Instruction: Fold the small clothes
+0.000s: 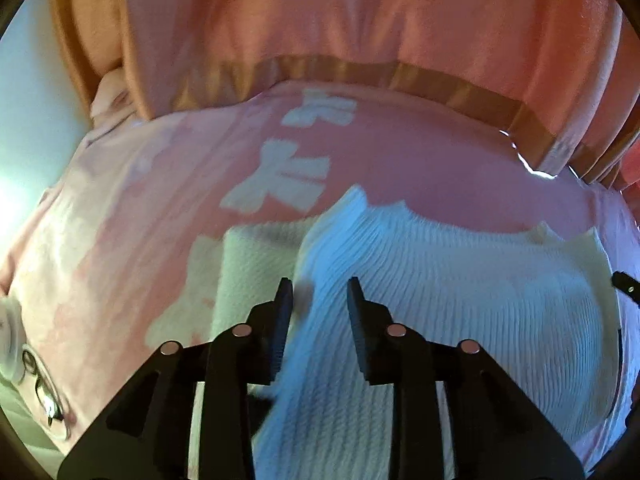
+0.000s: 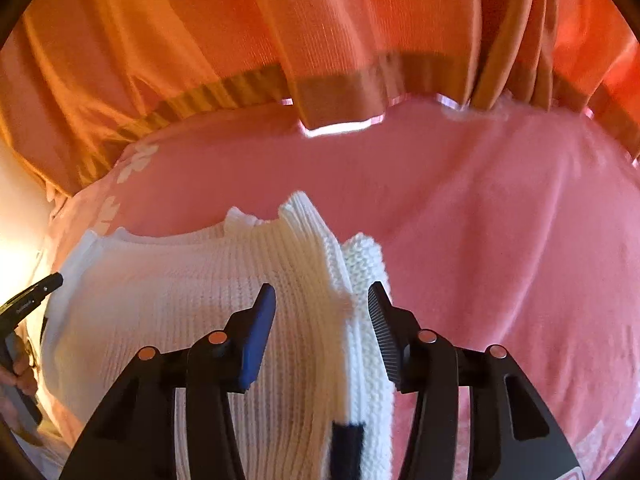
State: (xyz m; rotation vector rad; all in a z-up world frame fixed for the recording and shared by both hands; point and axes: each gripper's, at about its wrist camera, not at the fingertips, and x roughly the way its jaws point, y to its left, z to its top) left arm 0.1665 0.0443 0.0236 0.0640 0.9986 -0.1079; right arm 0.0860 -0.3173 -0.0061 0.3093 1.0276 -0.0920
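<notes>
A white ribbed knit sweater (image 1: 460, 280) lies on a pink bedspread (image 1: 420, 168). In the left wrist view my left gripper (image 1: 319, 282) stands over the sweater's left side. A raised fold of knit runs between its jaws, which stand apart and do not pinch it. In the right wrist view my right gripper (image 2: 321, 286) straddles the sweater's (image 2: 160, 288) bunched right edge. That edge rests against the right finger (image 2: 380, 320), and a gap shows beside the blue-padded left finger (image 2: 260, 332). A dark band (image 2: 348, 440) marks the knit low in that view.
The bedspread (image 2: 500, 220) carries white bow shapes (image 1: 280, 188). An orange curtain (image 2: 320, 40) with a brown hem hangs right behind the bed's far edge. A hand (image 2: 18, 376) holding the left gripper's handle shows at the left rim of the right wrist view.
</notes>
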